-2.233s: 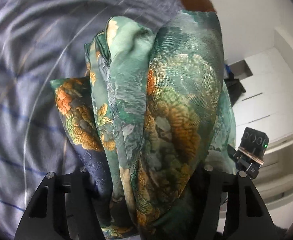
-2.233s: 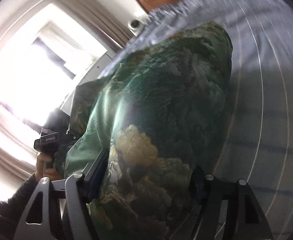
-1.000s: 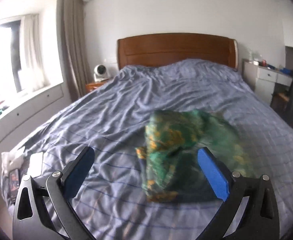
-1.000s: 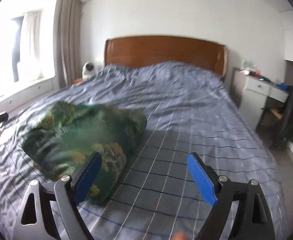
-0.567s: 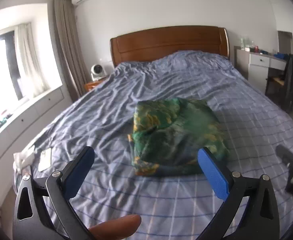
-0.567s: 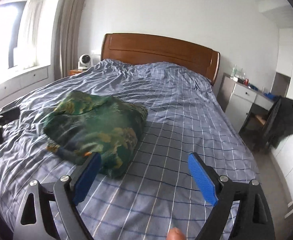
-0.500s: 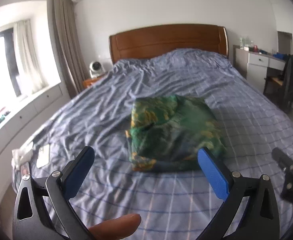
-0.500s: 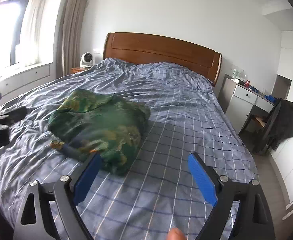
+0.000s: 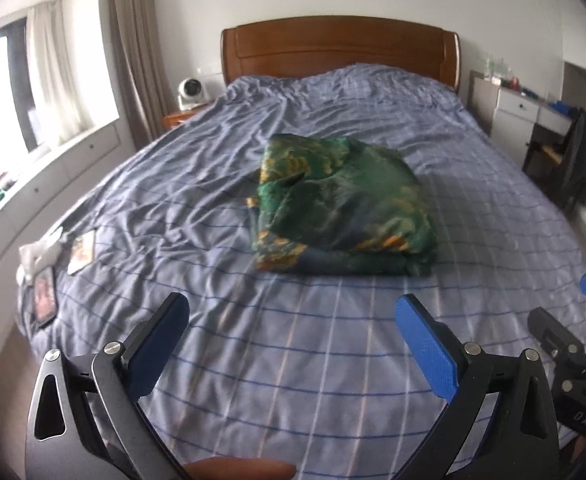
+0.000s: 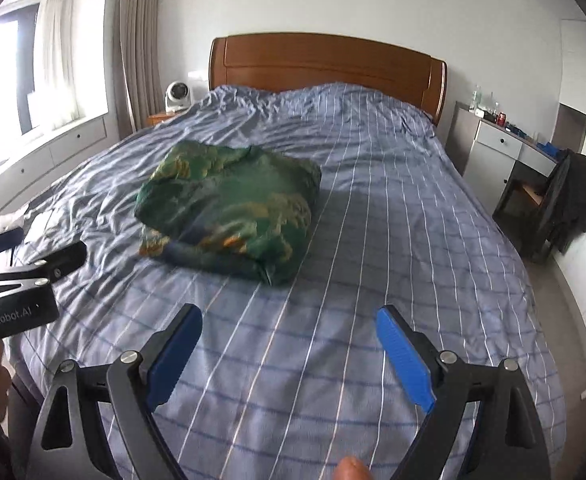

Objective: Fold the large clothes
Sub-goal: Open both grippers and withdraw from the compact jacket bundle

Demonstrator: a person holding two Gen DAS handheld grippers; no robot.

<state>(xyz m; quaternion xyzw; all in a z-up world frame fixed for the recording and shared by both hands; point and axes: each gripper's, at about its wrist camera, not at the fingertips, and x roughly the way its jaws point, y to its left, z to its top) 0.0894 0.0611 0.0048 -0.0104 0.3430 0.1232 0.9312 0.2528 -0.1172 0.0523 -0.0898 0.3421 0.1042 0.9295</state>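
Bedroom, big bed with blue checked sheet fills both views. Nearest the lens, left gripper with jaws spread wide, nothing between them, bare sheet below; same for right gripper, wide and empty. A fingertip shows at the bottom edge of each wrist view. Change: about two seconds back both grippers were clamped on the green patterned garment and it filled the lenses; a second back it was already dropped on the bed, jaws open; now both hands have pulled back toward the foot of the bed and the bundle sits well apart from either gripper. Garment lies mid-bed as a compact, roughly rectangular folded stack, slightly lumpy at its far left corner, near edge fairly straight. Reads as fold done and released, this piece likely finished, maybe a light tidy left. Left of it, small items by the bed edge. Further: wooden headboard, small fan, white desk, dark jacket on chair.
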